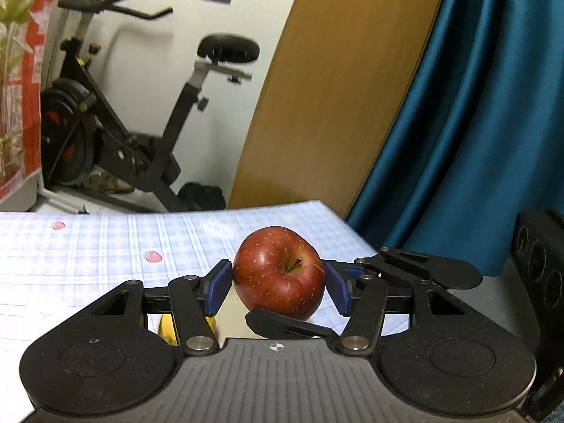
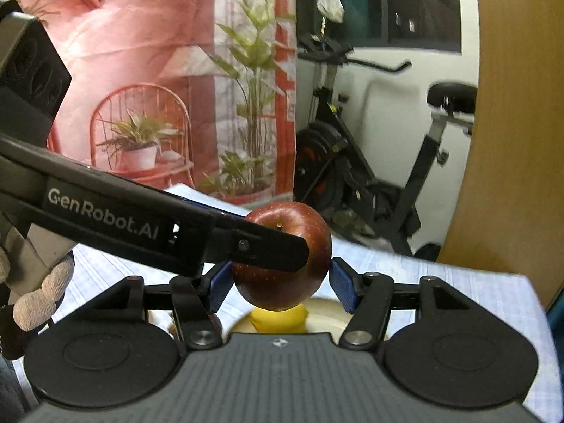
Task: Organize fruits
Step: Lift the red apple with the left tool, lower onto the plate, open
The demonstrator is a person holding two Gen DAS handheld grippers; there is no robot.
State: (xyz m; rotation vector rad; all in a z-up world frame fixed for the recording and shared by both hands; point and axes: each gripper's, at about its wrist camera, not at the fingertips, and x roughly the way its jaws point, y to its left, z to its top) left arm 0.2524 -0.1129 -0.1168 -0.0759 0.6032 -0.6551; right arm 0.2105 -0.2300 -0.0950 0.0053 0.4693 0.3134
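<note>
A red apple sits between the blue pads of my left gripper, held above the checked tablecloth. The same apple also sits between the blue pads of my right gripper. Both grippers close on it from different sides; the left gripper's black finger crosses in front of the apple in the right wrist view, and the right gripper's finger shows under the apple in the left wrist view. A yellow banana lies below on a pale plate; it also shows in the left wrist view.
The table carries a blue checked cloth with small pink spots. An exercise bike stands behind the table, a wooden panel and a blue curtain to the right. A printed plant backdrop hangs behind.
</note>
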